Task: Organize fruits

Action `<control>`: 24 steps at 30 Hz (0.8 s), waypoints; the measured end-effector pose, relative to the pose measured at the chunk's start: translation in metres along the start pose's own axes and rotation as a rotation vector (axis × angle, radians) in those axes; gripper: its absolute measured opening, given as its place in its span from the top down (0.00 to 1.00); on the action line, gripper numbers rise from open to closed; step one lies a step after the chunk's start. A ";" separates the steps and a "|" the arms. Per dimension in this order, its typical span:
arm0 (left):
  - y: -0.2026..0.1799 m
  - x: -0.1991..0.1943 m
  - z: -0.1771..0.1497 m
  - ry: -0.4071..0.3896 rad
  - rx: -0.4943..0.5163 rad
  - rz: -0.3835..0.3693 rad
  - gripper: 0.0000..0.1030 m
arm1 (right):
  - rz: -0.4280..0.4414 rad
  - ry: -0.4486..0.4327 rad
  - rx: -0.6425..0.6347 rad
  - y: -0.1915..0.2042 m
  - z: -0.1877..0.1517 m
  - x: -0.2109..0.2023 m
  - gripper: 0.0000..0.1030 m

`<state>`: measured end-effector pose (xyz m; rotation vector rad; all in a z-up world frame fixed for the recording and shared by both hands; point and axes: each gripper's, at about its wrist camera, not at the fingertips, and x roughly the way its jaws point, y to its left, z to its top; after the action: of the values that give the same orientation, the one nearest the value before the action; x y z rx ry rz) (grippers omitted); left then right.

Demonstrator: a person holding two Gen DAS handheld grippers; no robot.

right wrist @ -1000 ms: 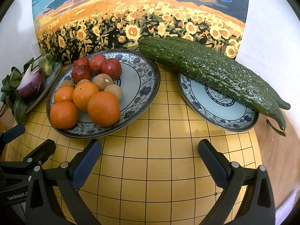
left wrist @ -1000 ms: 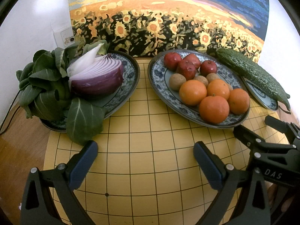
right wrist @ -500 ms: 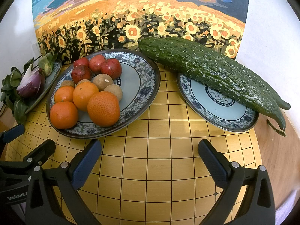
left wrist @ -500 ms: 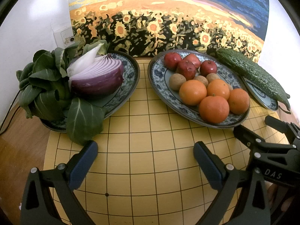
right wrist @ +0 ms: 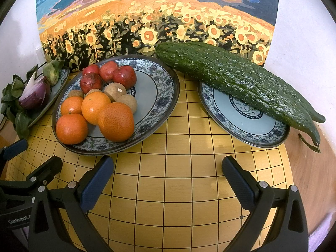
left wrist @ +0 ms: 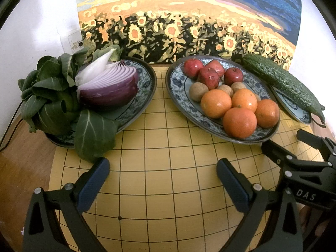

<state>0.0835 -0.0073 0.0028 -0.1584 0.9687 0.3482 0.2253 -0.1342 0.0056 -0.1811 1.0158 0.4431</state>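
Note:
A blue-patterned middle plate [left wrist: 176, 88] [right wrist: 163, 88] carries several oranges [left wrist: 239, 122] [right wrist: 116, 121], three red apples [left wrist: 209, 77] [right wrist: 124, 77] and several small brown fruits [left wrist: 198, 91] [right wrist: 115, 91]. On the left plate [left wrist: 147, 84] lie a cut red onion [left wrist: 109, 86] [right wrist: 34, 93] and leafy greens [left wrist: 50, 96]. Two cucumbers [right wrist: 237, 79] [left wrist: 283, 84] rest across the right plate [right wrist: 241, 121]. My left gripper [left wrist: 162, 178] is open above the grid mat, short of the plates. The right gripper [right wrist: 168, 178] is open too, nothing between its fingers.
A yellow grid mat [left wrist: 168, 178] [right wrist: 178, 189] covers the wooden table [left wrist: 21, 168]. A sunflower painting [left wrist: 178, 21] [right wrist: 157, 21] leans against the white wall behind the plates. A wall socket [left wrist: 75, 42] and a cable [left wrist: 12, 121] are at far left.

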 end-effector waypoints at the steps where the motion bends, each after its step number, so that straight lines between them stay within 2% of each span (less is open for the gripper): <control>1: 0.000 -0.001 -0.001 0.000 0.000 0.000 0.00 | 0.001 0.000 0.001 0.000 -0.001 -0.001 0.00; 24: 0.000 -0.001 -0.001 0.000 0.000 0.000 0.00 | 0.003 0.000 0.000 0.000 -0.002 -0.002 0.00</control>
<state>0.0822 -0.0082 0.0026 -0.1583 0.9686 0.3479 0.2231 -0.1357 0.0062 -0.1791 1.0164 0.4459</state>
